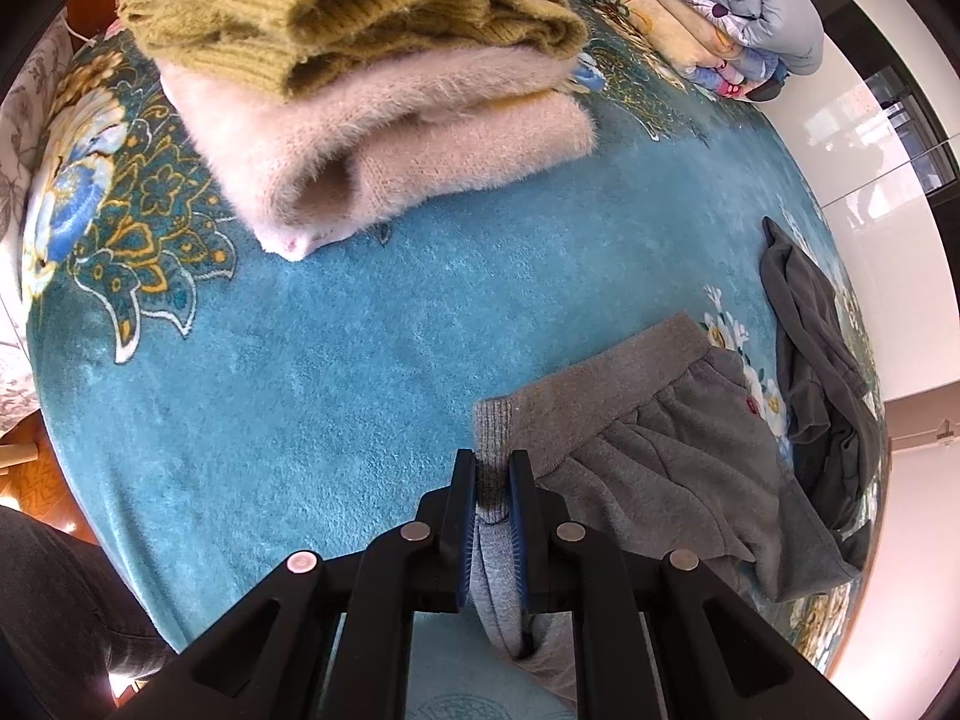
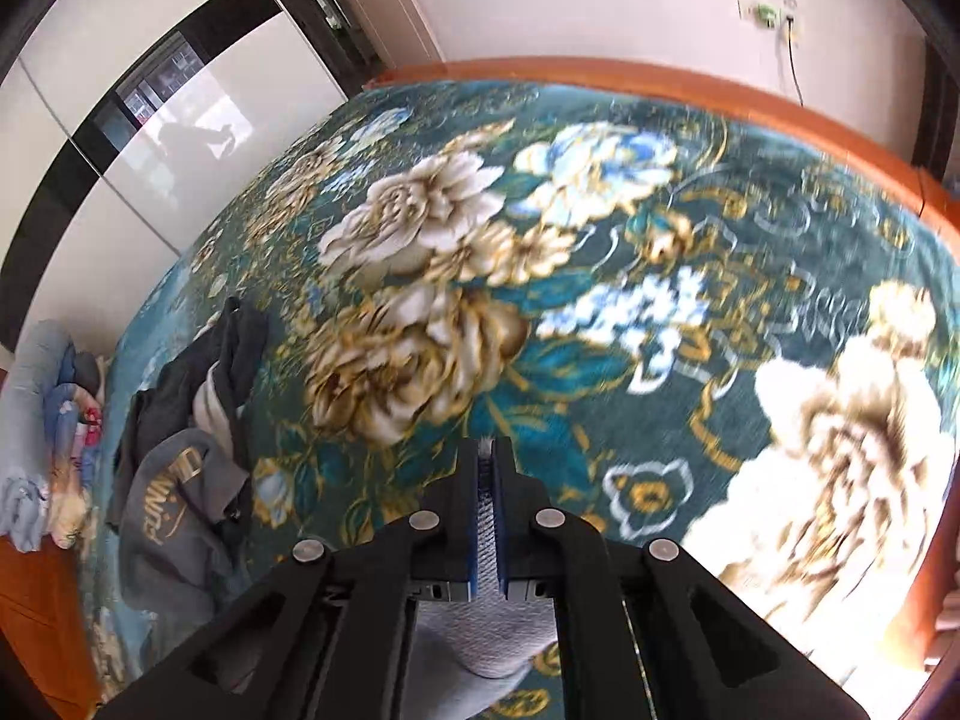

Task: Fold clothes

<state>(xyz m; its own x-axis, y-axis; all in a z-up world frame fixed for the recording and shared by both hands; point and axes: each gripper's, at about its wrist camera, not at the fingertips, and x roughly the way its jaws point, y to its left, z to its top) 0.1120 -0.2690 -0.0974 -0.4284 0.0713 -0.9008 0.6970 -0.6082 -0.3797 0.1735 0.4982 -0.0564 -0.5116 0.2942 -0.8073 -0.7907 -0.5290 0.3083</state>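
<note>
A grey sweatshirt (image 1: pixel 654 456) lies on the teal floral bedspread (image 1: pixel 336 360). My left gripper (image 1: pixel 492 462) is shut on its ribbed hem, with grey cloth hanging between and below the fingers. My right gripper (image 2: pixel 486 450) is shut on a strip of light grey knit cloth (image 2: pixel 486 630) that hangs under it, held above the flowered part of the bedspread (image 2: pixel 600 300). Whether both hold the same garment cannot be told.
A folded olive sweater (image 1: pixel 336 6) lies on a folded pink fuzzy sweater (image 1: pixel 384 138) at the back left. Dark grey clothes (image 1: pixel 822 378) lie in a heap at the right, also in the right wrist view (image 2: pixel 186 468). Folded quilts (image 1: pixel 720 12) sit at the far corner. An orange wooden bed frame (image 2: pixel 720 96) borders the bed.
</note>
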